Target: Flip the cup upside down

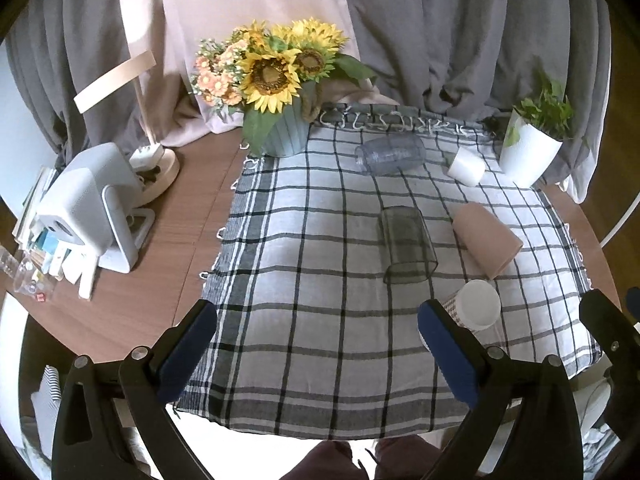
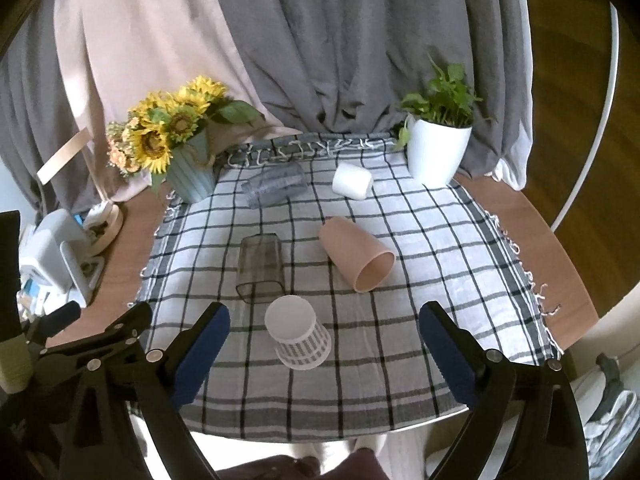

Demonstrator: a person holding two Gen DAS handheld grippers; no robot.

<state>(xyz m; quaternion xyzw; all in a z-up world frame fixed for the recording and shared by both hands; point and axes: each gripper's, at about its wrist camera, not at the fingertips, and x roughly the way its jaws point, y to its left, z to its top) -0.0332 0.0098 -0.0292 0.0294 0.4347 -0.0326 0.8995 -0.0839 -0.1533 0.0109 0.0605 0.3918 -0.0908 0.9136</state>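
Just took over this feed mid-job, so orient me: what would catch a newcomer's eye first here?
The sunflower bouquet in its blue pot at the far left corner of the checked cloth stands out most. Then the cups scattered across the cloth: a pink cup on its side at the middle, a smoky clear cup lying left of it, and a patterned paper cup standing upside down nearest. Both grippers, left and right, are open, holding nothing.

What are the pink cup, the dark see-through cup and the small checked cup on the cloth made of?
The pink tapered cup, lying on its side, looks like matte plastic: even colour, no shine. The dark see-through squarish cup, also lying down, seems to be smoky tinted plastic, possibly glass, since the checks show through it. The small white checked cup, standing upside down, looks like paper with a printed pattern.
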